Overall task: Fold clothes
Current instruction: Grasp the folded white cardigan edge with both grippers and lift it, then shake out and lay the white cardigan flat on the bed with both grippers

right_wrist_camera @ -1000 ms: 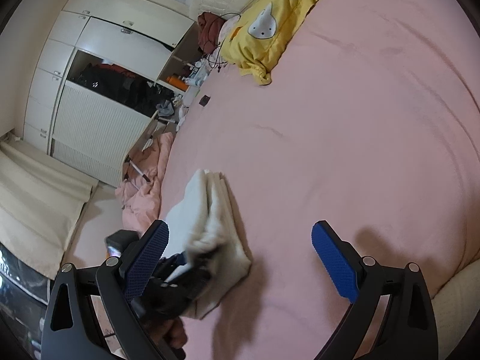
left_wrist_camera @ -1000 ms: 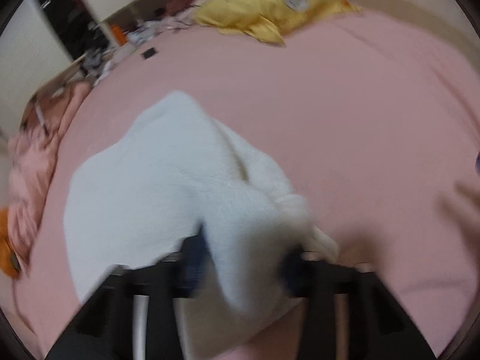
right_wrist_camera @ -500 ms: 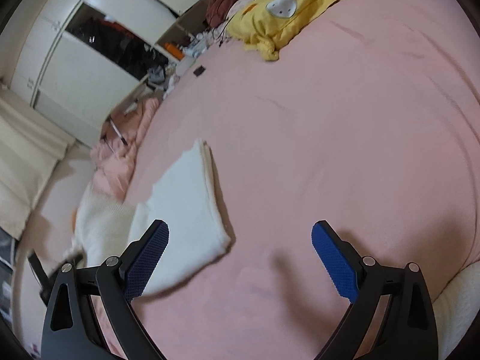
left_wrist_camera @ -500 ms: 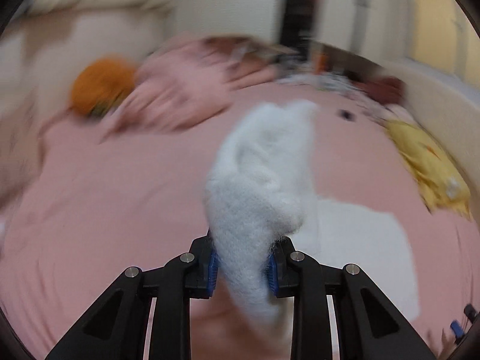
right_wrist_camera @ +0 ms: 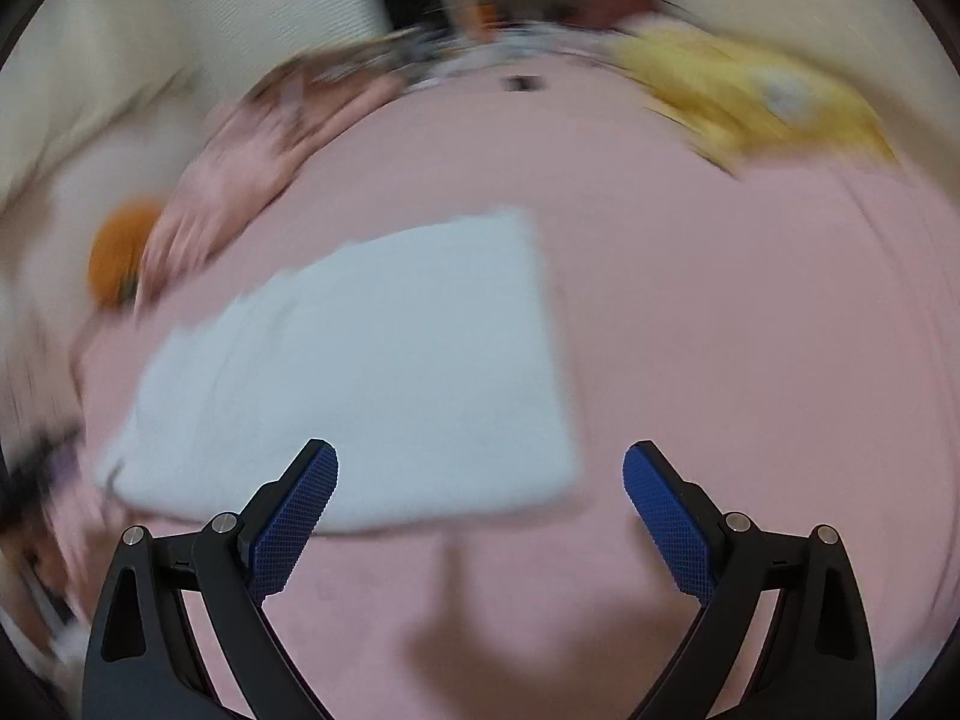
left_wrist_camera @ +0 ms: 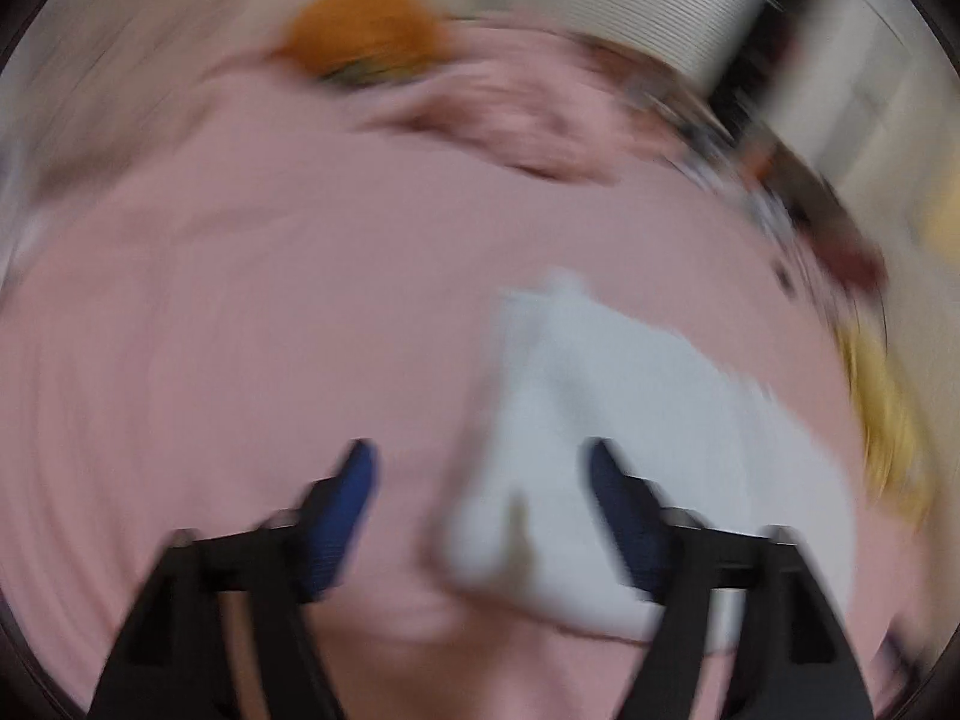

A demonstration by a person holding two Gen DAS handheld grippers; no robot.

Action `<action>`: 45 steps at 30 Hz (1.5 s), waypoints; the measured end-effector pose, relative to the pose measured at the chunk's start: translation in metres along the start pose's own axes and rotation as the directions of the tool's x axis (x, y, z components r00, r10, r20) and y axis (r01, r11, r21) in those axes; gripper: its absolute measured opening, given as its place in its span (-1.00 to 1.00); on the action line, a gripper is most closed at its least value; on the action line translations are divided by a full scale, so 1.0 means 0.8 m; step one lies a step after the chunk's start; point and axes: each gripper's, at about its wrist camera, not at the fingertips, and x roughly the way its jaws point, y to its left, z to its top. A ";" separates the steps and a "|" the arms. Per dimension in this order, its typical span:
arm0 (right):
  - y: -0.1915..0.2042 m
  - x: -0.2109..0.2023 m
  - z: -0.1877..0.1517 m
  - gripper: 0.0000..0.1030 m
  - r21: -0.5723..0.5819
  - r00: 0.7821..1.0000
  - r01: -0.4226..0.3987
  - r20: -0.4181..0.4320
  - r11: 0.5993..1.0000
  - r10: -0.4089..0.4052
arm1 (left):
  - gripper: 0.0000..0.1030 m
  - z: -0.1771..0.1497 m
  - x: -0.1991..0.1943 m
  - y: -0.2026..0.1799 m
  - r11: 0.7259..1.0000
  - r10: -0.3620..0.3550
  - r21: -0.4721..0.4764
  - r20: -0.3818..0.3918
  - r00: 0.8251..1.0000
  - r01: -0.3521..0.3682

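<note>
On the pink bed, left tongs have released the white garment.

A: What does the garment look like?

B: It's a white, fluffy cloth, lying flat on a pink sheet in a rough rectangle.

A: Is it neat?

B: In the right wrist view the right edge runs straight and the far corner is square; the left end looks ragged, though blur hides detail. In the left wrist view the cloth has a near end that bunches up.
</note>
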 end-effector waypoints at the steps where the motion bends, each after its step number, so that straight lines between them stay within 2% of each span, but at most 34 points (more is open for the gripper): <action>1: 0.017 0.019 0.009 0.87 -0.038 1.000 0.012 -0.007 0.999 -0.012 | 0.85 -0.001 0.015 -0.032 0.996 -0.004 0.093 -0.023 1.000 0.006; 3: 0.037 0.060 0.020 0.87 -0.065 0.998 0.030 -0.046 0.997 -0.033 | 0.85 -0.010 0.046 -0.057 0.987 0.037 0.159 -0.045 0.998 -0.029; 4: 0.032 0.084 0.014 0.87 -0.045 0.993 0.055 -0.107 0.997 -0.059 | 0.84 -0.016 0.061 -0.066 0.982 0.061 0.181 -0.053 0.997 -0.051; 6: 0.020 0.131 0.001 0.90 -0.008 0.966 0.111 -0.233 0.994 -0.110 | 0.86 -0.028 0.091 -0.085 0.970 0.111 0.225 -0.067 0.991 -0.094; 7: 0.024 0.133 -0.007 0.99 -0.071 0.971 0.125 -0.198 0.990 -0.137 | 0.86 -0.033 0.106 -0.094 0.962 0.137 0.247 -0.074 0.988 -0.115; 8: 0.029 0.132 -0.016 0.99 -0.140 0.975 0.141 -0.153 0.980 -0.162 | 0.85 -0.033 0.106 -0.091 0.964 0.128 0.247 -0.085 0.988 -0.103; 9: 0.032 0.130 -0.019 0.99 -0.180 0.975 0.134 -0.151 0.974 -0.162 | 0.84 -0.029 0.098 -0.082 0.969 0.102 0.236 -0.098 0.990 -0.077; 10: 0.029 0.119 -0.016 0.99 -0.197 0.982 0.093 -0.142 0.976 -0.122 | 0.78 -0.018 0.087 -0.072 0.976 0.059 0.216 -0.094 0.994 -0.037; 12: 0.023 0.094 0.000 0.98 -0.205 0.995 0.014 -0.094 0.979 -0.034 | 0.78 0.005 0.053 -0.047 0.986 -0.031 0.164 -0.016 0.999 0.033; 13: 0.011 0.083 0.018 0.98 -0.183 0.999 -0.001 -0.044 0.983 -0.008 | 0.83 0.027 0.041 -0.032 0.989 -0.062 0.136 0.032 0.998 0.057; 14: -0.001 0.073 0.037 0.98 -0.161 1.000 -0.015 0.007 0.987 0.016 | 0.98 0.056 0.043 -0.022 0.992 -0.082 0.105 0.051 0.995 0.076; 18: -0.019 0.123 0.080 0.98 -0.110 0.997 -0.026 -0.070 0.994 0.019 | 0.99 0.147 0.099 0.002 0.997 -0.076 0.009 -0.007 0.997 0.076; 20: -0.028 0.149 0.100 0.98 -0.084 0.994 -0.030 -0.110 0.996 0.021 | 0.86 0.171 0.140 0.002 0.998 -0.069 -0.005 -0.060 0.996 0.068; 24: -0.045 0.201 0.142 0.98 -0.032 0.981 -0.035 -0.191 0.999 0.028 | 0.64 0.187 0.221 -0.004 0.999 -0.047 -0.004 -0.210 0.977 0.048; 26: -0.053 0.227 0.163 0.97 -0.006 0.972 -0.035 -0.231 0.999 0.033 | 0.42 0.177 0.254 -0.010 1.000 -0.001 0.025 -0.291 0.957 0.009; 27: -0.058 0.240 0.173 0.94 0.007 0.967 -0.035 -0.251 0.999 0.036 | 0.41 0.173 0.261 -0.013 0.999 0.025 0.045 -0.298 0.954 -0.012; 28: -0.062 0.253 0.183 0.43 0.020 0.962 -0.035 -0.271 0.999 0.039 | 0.28 0.172 0.258 -0.014 0.998 0.040 0.047 -0.275 0.961 -0.028; 29: -0.066 0.266 0.194 -0.14 0.033 0.956 -0.034 -0.290 0.999 0.042 | -0.41 0.171 0.252 -0.014 0.998 0.052 0.040 -0.242 0.969 -0.044; 30: -0.058 0.264 0.193 -0.77 0.012 0.959 -0.041 -0.280 0.999 0.043 | -0.75 0.171 0.246 -0.013 0.999 0.038 0.018 -0.228 0.973 -0.034; 31: -0.050 0.260 0.191 -0.77 -0.012 0.963 -0.049 -0.267 0.999 0.044 | -0.79 0.172 0.238 -0.011 1.000 0.002 -0.010 -0.220 0.975 -0.004; 33: -0.037 0.234 0.194 -0.78 -0.040 0.982 -0.048 -0.184 0.998 0.040 | -0.79 0.176 0.213 -0.013 1.000 -0.003 0.011 -0.176 0.984 0.005; 35: -0.034 0.202 0.200 -0.79 -0.012 0.988 -0.098 -0.121 0.995 0.096 | -0.79 0.181 0.176 -0.018 0.999 -0.039 0.029 -0.108 0.993 0.042; 36: -0.033 0.188 0.204 -0.80 -0.007 0.986 -0.132 -0.102 0.991 0.130 | -0.79 0.185 0.155 -0.021 0.996 -0.079 0.029 -0.081 0.994 0.081; 38: -0.021 0.154 0.207 -0.85 -0.028 0.982 -0.178 -0.073 0.984 0.176 | -0.79 0.189 0.108 -0.027 0.986 -0.164 0.036 -0.034 0.986 0.165; 41: -0.010 0.081 0.205 -0.85 -0.067 0.967 -0.254 -0.017 0.965 0.253 | -0.79 0.177 0.020 -0.037 0.964 -0.255 0.085 0.037 0.966 0.251; 43: -0.009 0.028 0.198 -0.84 -0.087 0.952 -0.303 0.022 0.949 0.306 | -0.79 0.162 -0.043 -0.027 0.947 -0.316 0.081 0.072 0.946 0.310; 45: -0.012 -0.025 0.184 -0.84 -0.094 0.936 -0.341 0.053 0.935 0.347 | -0.79 0.148 -0.086 -0.008 0.939 -0.343 0.069 0.092 0.935 0.338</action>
